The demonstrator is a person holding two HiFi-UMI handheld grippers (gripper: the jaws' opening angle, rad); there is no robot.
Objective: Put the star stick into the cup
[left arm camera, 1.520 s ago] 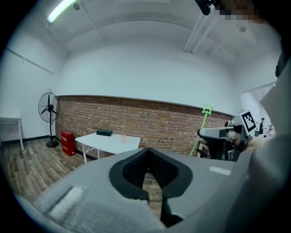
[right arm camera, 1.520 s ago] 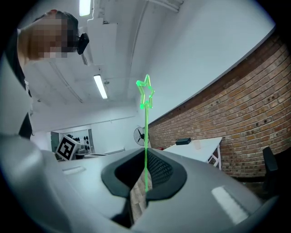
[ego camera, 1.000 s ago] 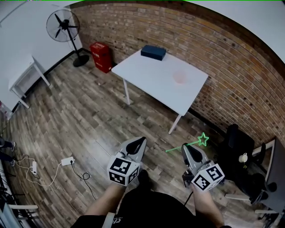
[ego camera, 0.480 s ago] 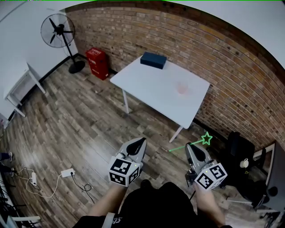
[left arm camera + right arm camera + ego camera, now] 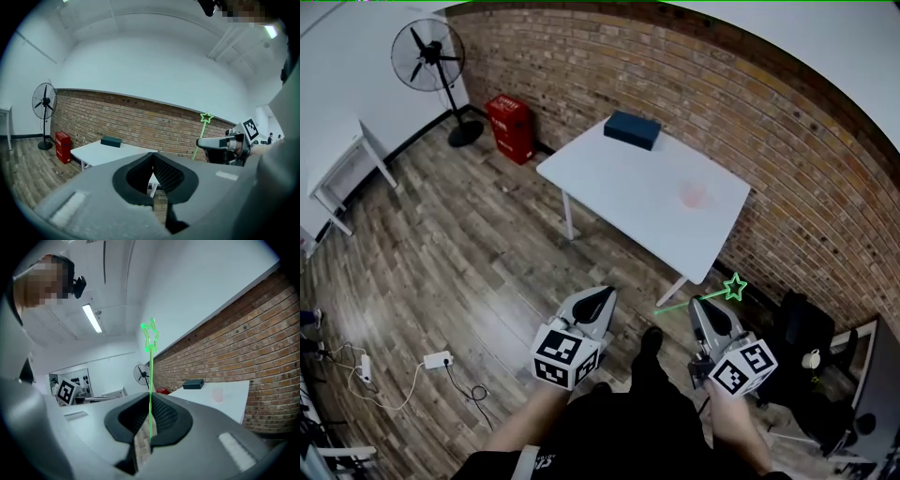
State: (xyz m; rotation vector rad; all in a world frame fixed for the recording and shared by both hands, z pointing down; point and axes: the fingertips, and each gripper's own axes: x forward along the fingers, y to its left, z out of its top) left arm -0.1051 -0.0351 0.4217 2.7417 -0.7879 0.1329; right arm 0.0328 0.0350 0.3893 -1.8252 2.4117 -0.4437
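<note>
**Item:** star stick (image 5: 733,287). Green, with a thin shaft and an outlined star at the tip.
- Held in the right gripper (image 5: 705,307), whose jaws are closed on the shaft.
- The star end projects forward past the jaws, toward the brick wall (image 5: 825,159).
- It is carried over the wooden floor (image 5: 469,253), well apart from the bench (image 5: 619,169).

**Destination:** cup (image 5: 694,195). Pale pink and translucent, upright on the white bench toward its right end. Its contents cannot be made out.

**Left gripper** (image 5: 598,298): jaws together with nothing between them, level beside the right one.

**Change over the last second:**
- The bench and cup now sit lower and nearer in the head view.
- A foot (image 5: 647,342) shows between the grippers.
- Both grippers keep their places before the body, and the grip on the stick is unaltered.

**Reading:** the person is walking toward the bench. This is the carrying stage, and insertion has not begun.

**Surroundings:**
- dark blue box (image 5: 633,129) at the bench's far end
- red cabinet (image 5: 510,127) by the wall
- standing fan (image 5: 428,56) by the wall
</note>
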